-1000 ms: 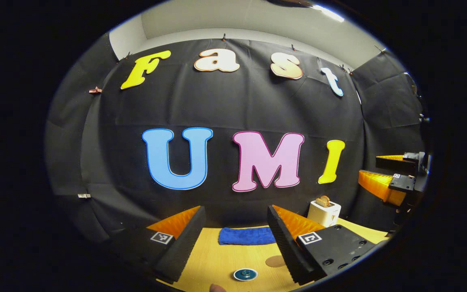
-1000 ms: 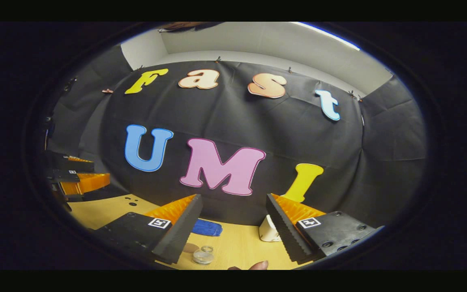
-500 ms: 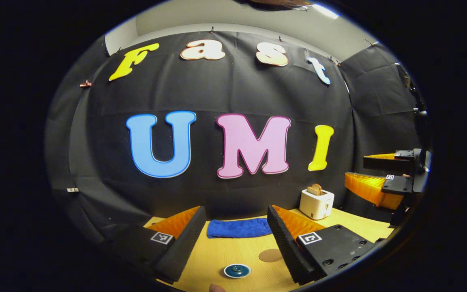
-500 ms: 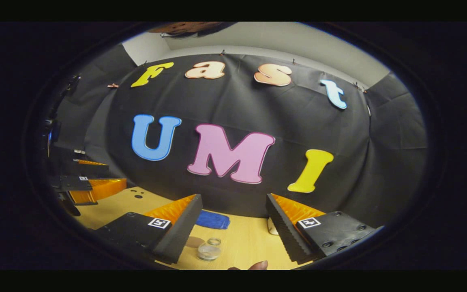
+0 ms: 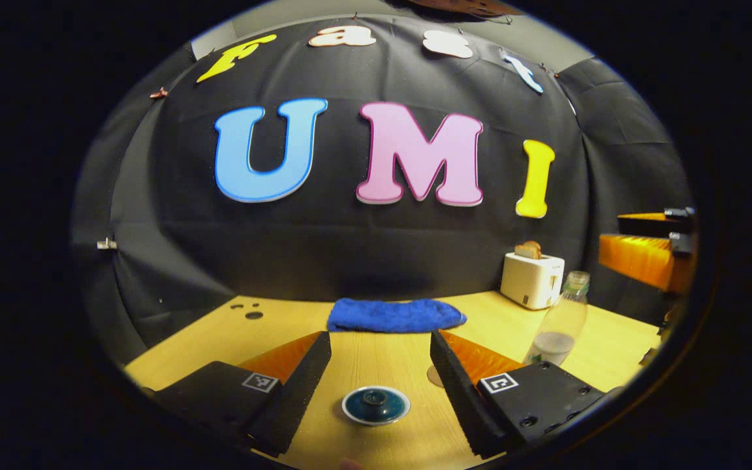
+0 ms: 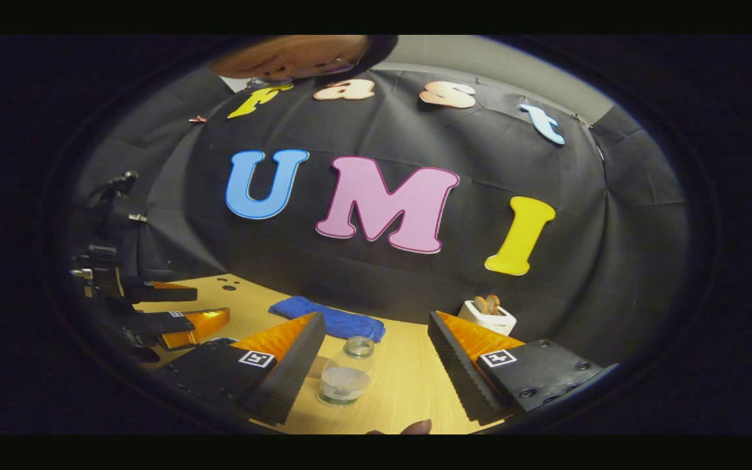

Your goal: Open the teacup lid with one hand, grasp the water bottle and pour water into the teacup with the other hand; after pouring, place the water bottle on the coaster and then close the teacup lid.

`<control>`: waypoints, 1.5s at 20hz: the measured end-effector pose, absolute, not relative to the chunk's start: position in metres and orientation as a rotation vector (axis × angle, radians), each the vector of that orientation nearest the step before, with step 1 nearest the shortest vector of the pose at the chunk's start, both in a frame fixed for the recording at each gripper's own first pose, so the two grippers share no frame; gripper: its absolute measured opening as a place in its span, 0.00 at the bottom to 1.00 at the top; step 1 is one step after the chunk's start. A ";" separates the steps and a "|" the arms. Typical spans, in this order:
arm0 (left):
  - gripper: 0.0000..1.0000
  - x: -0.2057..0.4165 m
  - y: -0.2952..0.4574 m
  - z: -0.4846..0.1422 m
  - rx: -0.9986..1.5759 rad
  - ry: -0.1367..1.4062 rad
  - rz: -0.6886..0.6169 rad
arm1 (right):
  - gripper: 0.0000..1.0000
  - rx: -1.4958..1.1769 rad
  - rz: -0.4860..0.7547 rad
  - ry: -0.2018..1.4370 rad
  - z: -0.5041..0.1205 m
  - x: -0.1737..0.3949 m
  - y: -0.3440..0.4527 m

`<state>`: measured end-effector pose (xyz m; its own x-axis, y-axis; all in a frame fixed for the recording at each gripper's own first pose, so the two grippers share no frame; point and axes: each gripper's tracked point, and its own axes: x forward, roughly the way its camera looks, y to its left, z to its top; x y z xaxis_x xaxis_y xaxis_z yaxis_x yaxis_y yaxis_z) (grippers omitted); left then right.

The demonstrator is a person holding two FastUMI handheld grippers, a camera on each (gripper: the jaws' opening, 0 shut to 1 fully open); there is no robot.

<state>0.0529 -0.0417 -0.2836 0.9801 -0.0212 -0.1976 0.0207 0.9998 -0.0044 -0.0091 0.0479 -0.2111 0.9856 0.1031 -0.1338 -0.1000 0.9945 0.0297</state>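
left gripper [image 5: 380,365]: jaws wide, empty, tilted down over the table [image 5: 376,349]
lid [image 5: 376,405]: 6 o'clock, between my fingers, on cup
right gripper [image 6: 376,356]: jaws wide, empty
bottle [image 6: 344,372]: upright, 6 o'clock
coaster [image 5: 433,375]: right of lid

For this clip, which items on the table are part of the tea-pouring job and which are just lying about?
Part of the job:
teacup lid, on the cup
bottle, upright
coaster, partly hidden by a finger
left gripper, open
right gripper, open

Lying about:
blue cloth
toaster, with bread in it
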 end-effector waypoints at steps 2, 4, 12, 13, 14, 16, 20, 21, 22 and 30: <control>0.96 0.056 -0.045 -0.318 0.013 0.242 -0.010 | 0.98 -0.012 0.129 0.155 -0.232 -0.015 0.054; 0.93 0.057 -0.050 -0.340 0.026 0.276 -0.020 | 0.97 -0.009 0.144 0.187 -0.251 -0.022 0.060; 0.62 0.069 -0.045 -0.364 0.053 0.309 -0.027 | 0.98 0.027 0.149 0.246 -0.277 -0.025 0.070; 0.62 0.071 -0.044 -0.366 0.053 0.315 -0.029 | 0.98 0.033 0.146 0.248 -0.278 -0.024 0.069; 0.60 0.071 -0.045 -0.370 0.049 0.321 -0.036 | 0.98 0.037 0.143 0.255 -0.281 -0.023 0.070; 0.55 0.071 -0.044 -0.377 0.038 0.344 -0.034 | 0.98 0.040 0.138 0.261 -0.283 -0.021 0.070; 0.34 0.075 -0.038 -0.374 0.046 0.331 -0.015 | 0.98 0.057 0.134 0.279 -0.294 -0.022 0.074; 0.33 0.076 -0.039 -0.374 0.046 0.331 -0.019 | 0.98 0.062 0.131 0.284 -0.297 -0.021 0.075; 0.32 0.076 -0.040 -0.372 0.040 0.328 -0.020 | 0.98 0.066 0.130 0.288 -0.300 -0.021 0.076; 0.28 0.075 -0.032 -0.321 -0.018 0.257 -0.020 | 0.98 0.152 0.131 0.358 -0.349 -0.020 0.093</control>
<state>0.0748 -0.0316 -0.3209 0.9671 -0.0223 -0.2535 0.0177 0.9996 -0.0204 -0.0195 0.0926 -0.3486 0.9284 0.1540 -0.3382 -0.1002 0.9801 0.1712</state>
